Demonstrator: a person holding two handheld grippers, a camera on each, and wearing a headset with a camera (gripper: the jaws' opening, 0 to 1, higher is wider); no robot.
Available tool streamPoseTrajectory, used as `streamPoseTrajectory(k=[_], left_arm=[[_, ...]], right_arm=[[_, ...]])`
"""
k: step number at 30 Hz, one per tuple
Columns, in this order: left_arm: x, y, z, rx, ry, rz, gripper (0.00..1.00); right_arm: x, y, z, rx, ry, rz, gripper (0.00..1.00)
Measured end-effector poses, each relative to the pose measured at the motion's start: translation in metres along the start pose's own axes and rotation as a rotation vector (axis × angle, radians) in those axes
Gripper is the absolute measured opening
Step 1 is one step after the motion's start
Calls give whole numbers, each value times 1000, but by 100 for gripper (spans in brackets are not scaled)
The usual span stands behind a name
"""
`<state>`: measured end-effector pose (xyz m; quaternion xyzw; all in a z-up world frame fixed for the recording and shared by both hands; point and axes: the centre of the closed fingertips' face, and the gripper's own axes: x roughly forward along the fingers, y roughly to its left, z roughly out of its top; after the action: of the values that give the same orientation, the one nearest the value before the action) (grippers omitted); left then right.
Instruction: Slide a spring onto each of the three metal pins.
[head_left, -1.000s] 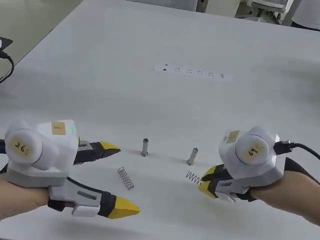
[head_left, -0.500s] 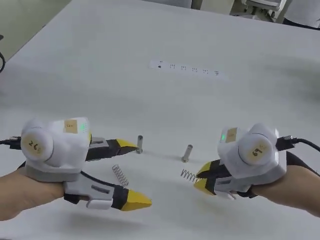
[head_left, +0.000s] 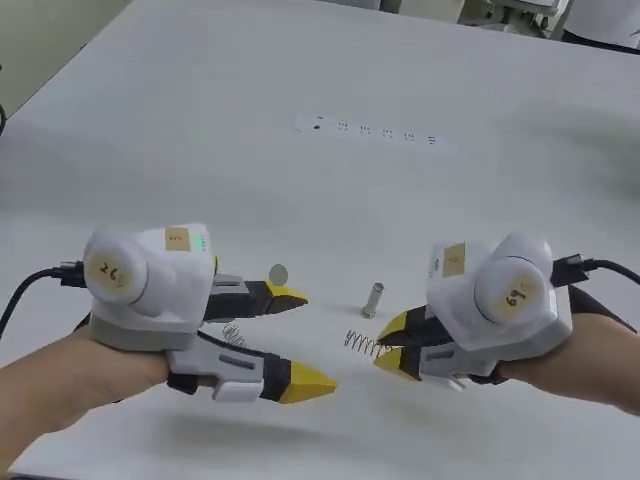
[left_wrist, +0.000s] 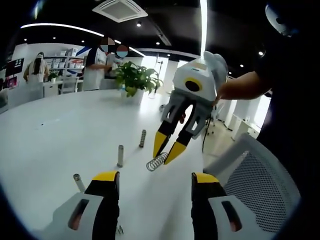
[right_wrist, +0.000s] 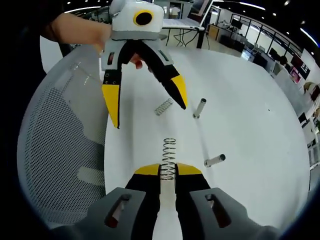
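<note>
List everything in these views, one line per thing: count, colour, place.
table: one, white, under everything.
metal pins: three, silver, on the table ahead of the left claw.
held spring: one, silver, gripped at one end, pointing forward.
loose spring: one, silver, lying on the table by the left claw.
marked strip: one, white with dark marks, far across the table.
mesh chair: one, grey, at the table's edge.
plant: one, green, background.
people: several, far background.
cables: two, black, one from each gripper.
left claw: one, yellow-tipped, open.
right claw: one, yellow-tipped, shut on the held spring.
hands: two, holding the grippers.
</note>
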<state>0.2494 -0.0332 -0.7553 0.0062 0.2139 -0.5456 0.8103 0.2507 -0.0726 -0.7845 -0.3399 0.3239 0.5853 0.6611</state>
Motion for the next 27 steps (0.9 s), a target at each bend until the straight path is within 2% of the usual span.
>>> streamPoseTrajectory(k=[4,13,19,25,27], left_arm=[[4,-4,0,-14,8,-20,48],[14,-8,5,-17,-10,-49,36],[18,-9,11,-2,-19,-63,28],[20,-12,16,4,-44,-80,17],[21,-14,17,3,-49,-86,16]], right_arm=[[-3,7,5,-63,-8,23,8],[-9,9,8,-125,-4,31,8],[-12,11,15,-167,-27,37,8],[-17,9,17,-185,-48,32,8],[-18,8,18,-177,-62,32,8]])
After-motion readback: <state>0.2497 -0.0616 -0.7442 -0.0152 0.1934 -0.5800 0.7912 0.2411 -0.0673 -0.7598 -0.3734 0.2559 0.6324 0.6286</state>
